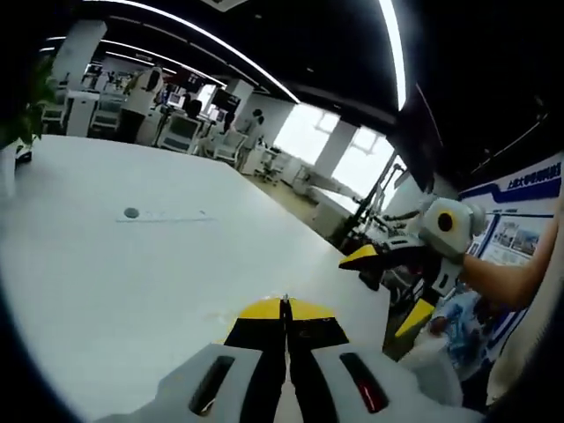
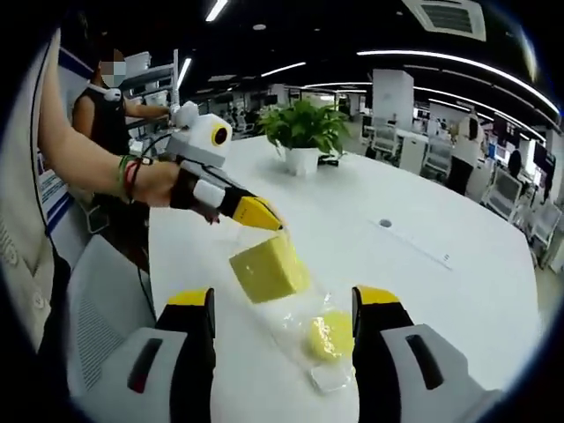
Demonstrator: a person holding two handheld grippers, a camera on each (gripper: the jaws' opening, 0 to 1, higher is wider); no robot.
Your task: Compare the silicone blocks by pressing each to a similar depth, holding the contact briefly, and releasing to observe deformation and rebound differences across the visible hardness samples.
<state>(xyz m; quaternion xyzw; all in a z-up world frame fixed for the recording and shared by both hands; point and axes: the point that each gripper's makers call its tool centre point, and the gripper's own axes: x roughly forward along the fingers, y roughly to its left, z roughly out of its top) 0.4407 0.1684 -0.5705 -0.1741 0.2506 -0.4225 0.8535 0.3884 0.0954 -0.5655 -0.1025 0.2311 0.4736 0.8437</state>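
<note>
1. Right hand-held gripper (image 2: 284,310): jaws wide apart, holding nothing, hovering above the near edge of the counter (image 2: 423,291).
2. Round yellow silicone block (image 2: 330,335): lies in a clear wrapper (image 2: 328,377) on the counter near its near edge, between the right jaws as seen from the right gripper view; untouched at this moment.
3. Square yellow silicone block (image 2: 269,267): just beyond the round one, tilted, apparently raised off the counter in clear film held at its upper corner.
4. Left hand-held gripper (image 2: 257,212): jaws closed, seemingly pinching the film at the square block's top; in the left gripper view its own jaws (image 1: 285,308) meet with no gap.
5. Potted plant (image 2: 304,132): toward the far edge of the counter.
6. Office desks and chairs (image 2: 423,145): background, beyond the counter.
7. Progress, as judged: early. No block is under pressure; samples appear wrapped. Pressing, holding, releasing and comparing remain for every sample.
</note>
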